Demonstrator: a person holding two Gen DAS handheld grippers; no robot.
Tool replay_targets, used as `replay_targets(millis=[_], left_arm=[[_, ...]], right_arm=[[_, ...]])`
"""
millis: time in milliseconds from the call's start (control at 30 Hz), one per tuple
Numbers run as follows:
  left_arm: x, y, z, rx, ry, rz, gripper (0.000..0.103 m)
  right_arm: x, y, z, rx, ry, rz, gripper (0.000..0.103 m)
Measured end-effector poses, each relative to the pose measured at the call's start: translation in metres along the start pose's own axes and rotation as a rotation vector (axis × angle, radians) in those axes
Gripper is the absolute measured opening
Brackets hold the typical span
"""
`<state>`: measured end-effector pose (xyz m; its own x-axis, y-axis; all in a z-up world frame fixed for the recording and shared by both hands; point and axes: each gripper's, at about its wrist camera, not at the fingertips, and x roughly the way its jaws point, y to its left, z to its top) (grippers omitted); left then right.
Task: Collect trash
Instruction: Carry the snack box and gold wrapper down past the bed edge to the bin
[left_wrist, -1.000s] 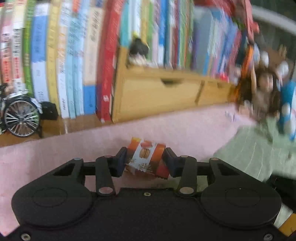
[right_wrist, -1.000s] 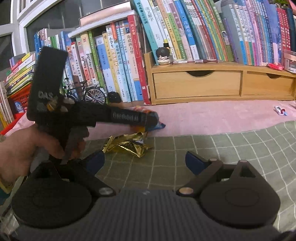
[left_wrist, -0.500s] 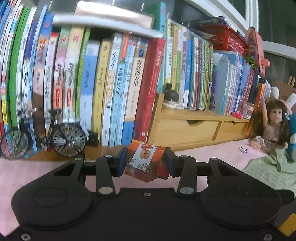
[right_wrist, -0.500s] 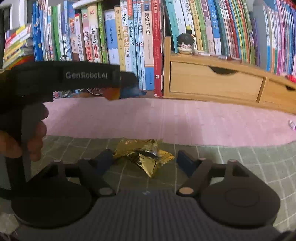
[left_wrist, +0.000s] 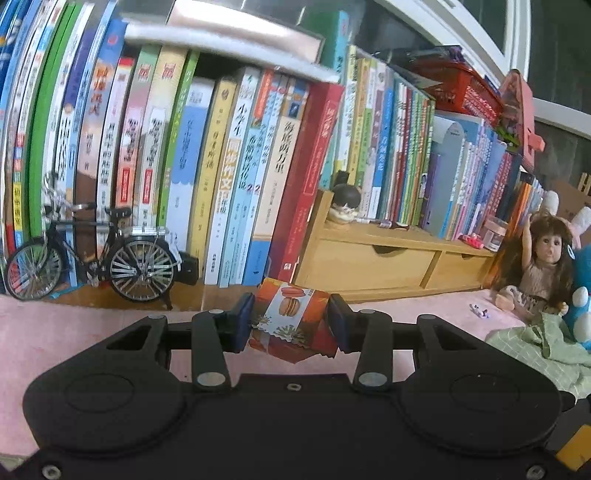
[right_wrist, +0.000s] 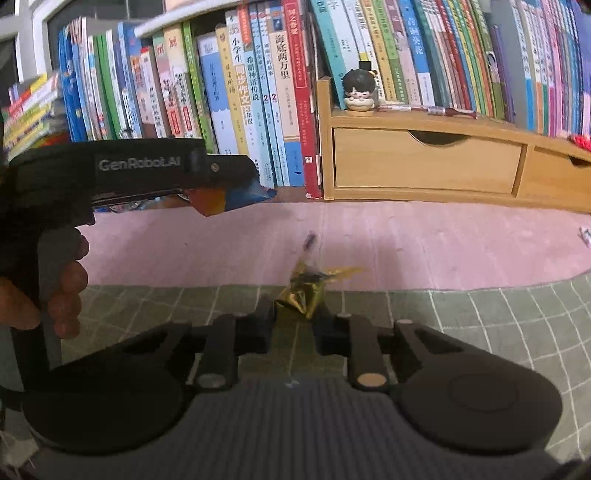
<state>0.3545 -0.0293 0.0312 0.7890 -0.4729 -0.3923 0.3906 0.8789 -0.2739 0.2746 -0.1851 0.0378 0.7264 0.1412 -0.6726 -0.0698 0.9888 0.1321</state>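
My left gripper is shut on an orange macaron snack wrapper and holds it above the pink mat. From the right wrist view the same left gripper shows at the left, held by a hand, with the orange and blue wrapper at its tip. My right gripper is shut on a crumpled gold foil wrapper, which sticks up between the fingers over the green checked cloth.
A row of books and a wooden drawer unit stand at the back. A model bicycle is at the left, a doll at the right. A small scrap lies on the pink mat.
My right gripper closed on the gold foil wrapper, which now stands pinched between its fingers. My left gripper kept its wrapper and rose a little, turning left toward the books.
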Motion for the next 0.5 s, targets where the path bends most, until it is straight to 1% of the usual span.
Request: replay_targets(millis=[133, 200, 300, 367, 500], left_arm=[[-0.018, -0.006, 0.003, 0.01, -0.001, 0.005, 0.041], [-0.031, -0.009, 0.004, -0.005, -0.007, -0.006, 0.041], [-0.049, -0.015, 0.004, 0.01, -0.006, -0.007, 0.041], [-0.061, -0.018, 0.0, 0.01, -0.002, 0.004, 0.041], [-0.09, -0.023, -0.015, -0.036, -0.001, 0.0, 0.041]], right_arm=[[-0.016, -0.004, -0.003, 0.007, -0.018, 0.006, 0.025], [-0.029, -0.003, -0.005, -0.004, -0.032, 0.01, 0.025], [-0.045, -0.001, -0.008, -0.026, -0.044, 0.009, 0.025], [-0.053, 0.0, -0.01, -0.027, -0.045, 0.007, 0.025], [-0.073, 0.005, -0.021, -0.024, -0.04, 0.015, 0.025]])
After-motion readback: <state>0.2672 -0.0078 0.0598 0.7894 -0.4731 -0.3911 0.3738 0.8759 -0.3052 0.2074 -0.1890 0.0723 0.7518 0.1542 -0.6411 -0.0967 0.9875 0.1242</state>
